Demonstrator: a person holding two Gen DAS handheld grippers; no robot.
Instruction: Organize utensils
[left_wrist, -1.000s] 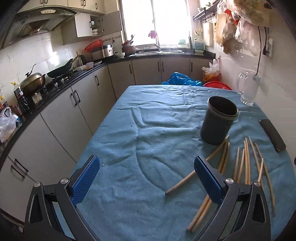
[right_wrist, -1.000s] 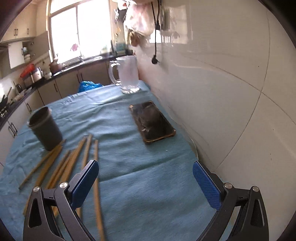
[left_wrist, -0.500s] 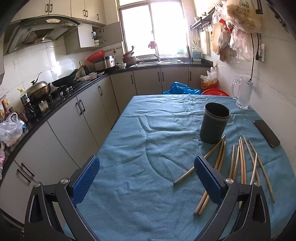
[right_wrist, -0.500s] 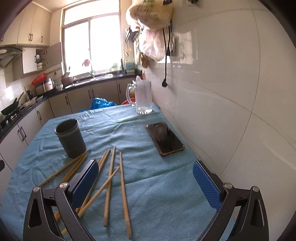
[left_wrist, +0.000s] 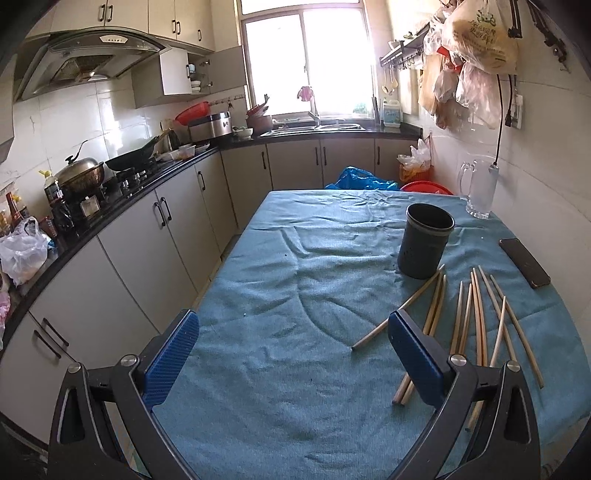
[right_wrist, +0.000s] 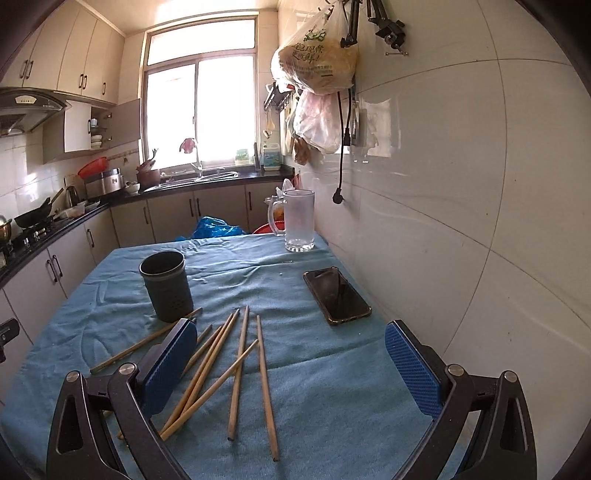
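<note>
On your blue-clothed table (left_wrist: 280, 369): one dark cylindrical utensil holder (right_wrist: 167, 286), upright; about nine loose wooden chopsticks (right_wrist: 238, 365) scattered just near of it (some overlap); one black phone (right_wrist: 337, 295), right. Your left gripper (left_wrist: 291, 363) and right gripper (right_wrist: 291, 363) hover spread wide, empty.

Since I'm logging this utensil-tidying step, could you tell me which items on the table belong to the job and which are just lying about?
For the job:
chopsticks, loose on the cloth
dark holder cup, upright

Lying about:
phone
glass mug
</note>
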